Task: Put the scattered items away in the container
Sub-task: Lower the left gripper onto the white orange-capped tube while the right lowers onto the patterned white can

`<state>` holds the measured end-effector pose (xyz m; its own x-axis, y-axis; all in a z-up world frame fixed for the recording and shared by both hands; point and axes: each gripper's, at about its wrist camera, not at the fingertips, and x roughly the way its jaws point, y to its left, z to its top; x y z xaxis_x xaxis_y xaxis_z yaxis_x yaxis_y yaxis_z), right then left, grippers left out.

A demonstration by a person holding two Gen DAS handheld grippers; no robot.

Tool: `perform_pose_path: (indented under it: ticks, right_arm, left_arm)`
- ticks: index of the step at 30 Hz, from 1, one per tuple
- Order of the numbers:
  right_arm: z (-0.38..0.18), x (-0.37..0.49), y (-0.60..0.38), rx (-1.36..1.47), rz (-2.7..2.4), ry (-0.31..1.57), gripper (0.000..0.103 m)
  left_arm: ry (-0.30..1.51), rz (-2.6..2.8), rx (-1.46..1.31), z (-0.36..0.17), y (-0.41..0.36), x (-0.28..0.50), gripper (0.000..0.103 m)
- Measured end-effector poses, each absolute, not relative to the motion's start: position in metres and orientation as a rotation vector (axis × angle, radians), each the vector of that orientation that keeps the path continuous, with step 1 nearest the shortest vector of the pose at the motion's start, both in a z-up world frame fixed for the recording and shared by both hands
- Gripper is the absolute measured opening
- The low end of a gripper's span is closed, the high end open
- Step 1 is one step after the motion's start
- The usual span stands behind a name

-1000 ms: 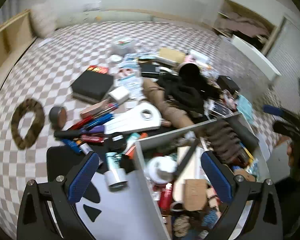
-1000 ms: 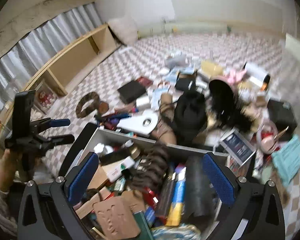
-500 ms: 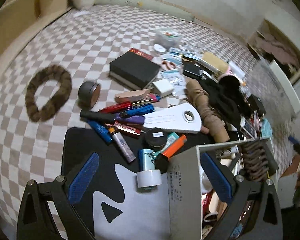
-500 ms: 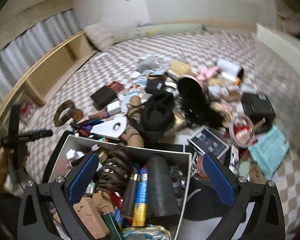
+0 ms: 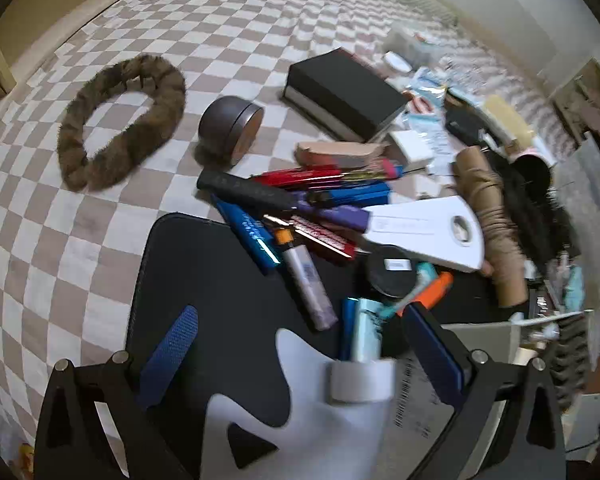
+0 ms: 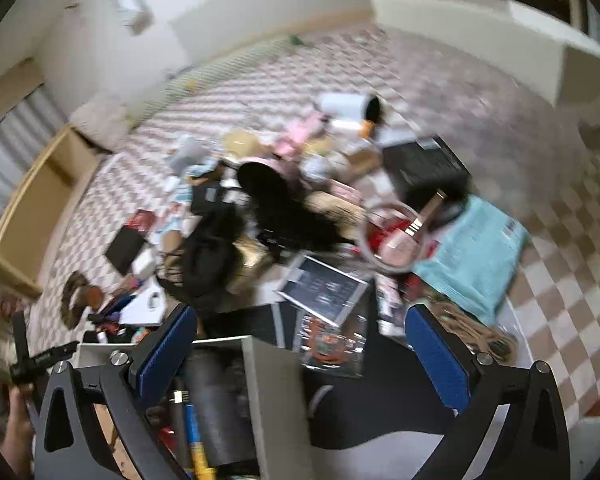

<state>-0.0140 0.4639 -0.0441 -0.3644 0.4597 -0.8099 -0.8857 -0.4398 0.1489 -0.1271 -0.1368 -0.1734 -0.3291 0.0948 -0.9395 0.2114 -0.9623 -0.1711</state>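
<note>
1. We are looking at a checkered floor mat (image 5: 100, 216) in a room with pale walls; clutter is lying in one long heap across it, with a black-and-white mat (image 5: 204, 280) under the near end.
2. We are seeing the grey container (image 6: 276, 408) at the bottom of the right wrist view and at the lower right edge of the left wrist view; it is already holding a black roll (image 6: 216, 408) and other packed items, so we are judging the task as partly done.
3. We are holding the left hand-held gripper (image 5: 300, 356) spread wide and empty above the pen cluster; probably it is lining up for the next pick there.
4. We are holding the right hand-held gripper (image 6: 300, 356) spread wide too, empty, over the container's far wall and facing the remaining pile.
5. We are counting in the left view: one fur ring (image 5: 120, 120), apart from the heap; one round tin (image 5: 230, 128) on its side; one black box (image 5: 344, 88); one white flat tool (image 5: 424, 232); one black round lid (image 5: 390, 272); one silver tube (image 5: 308, 284).
6. We are counting roughly six pens or sticks (image 5: 320, 196) overlapping; the exact number is unclear.
7. We are counting in the right view: one teal packet (image 6: 472, 248), one clear tape ring (image 6: 392, 236), one framed picture (image 6: 324, 288); the rest is too blurred.
</note>
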Motion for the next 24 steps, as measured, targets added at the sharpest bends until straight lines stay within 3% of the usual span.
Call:
perform_pose_path:
  ticks: [10,12,14,16,24]
  right_arm:
    - [-0.072,0.019,0.502,-0.894,1.834,0.953,0.103]
    - [-0.075,0.016,0.505,-0.909,1.836,0.952,0.095]
    - [-0.078,0.012,0.509,-0.929,1.840,0.938,0.070]
    - [-0.081,0.007,0.513,-0.948,1.845,0.923,0.055]
    - [-0.099,-0.015,0.529,-1.074,1.854,0.835,0.035]
  left_arm:
    - [0.343,-2.380,1.844,-0.201,-0.126,-0.145,0.103]
    - [0.340,-2.373,1.852,-0.203,-0.124,-0.146,0.103]
    - [0.342,-2.371,1.853,-0.203,-0.123,-0.147,0.103]
    - [0.349,-2.366,1.851,-0.202,-0.123,-0.148,0.103]
    - [0.363,-2.352,1.828,-0.199,-0.123,-0.153,0.103]
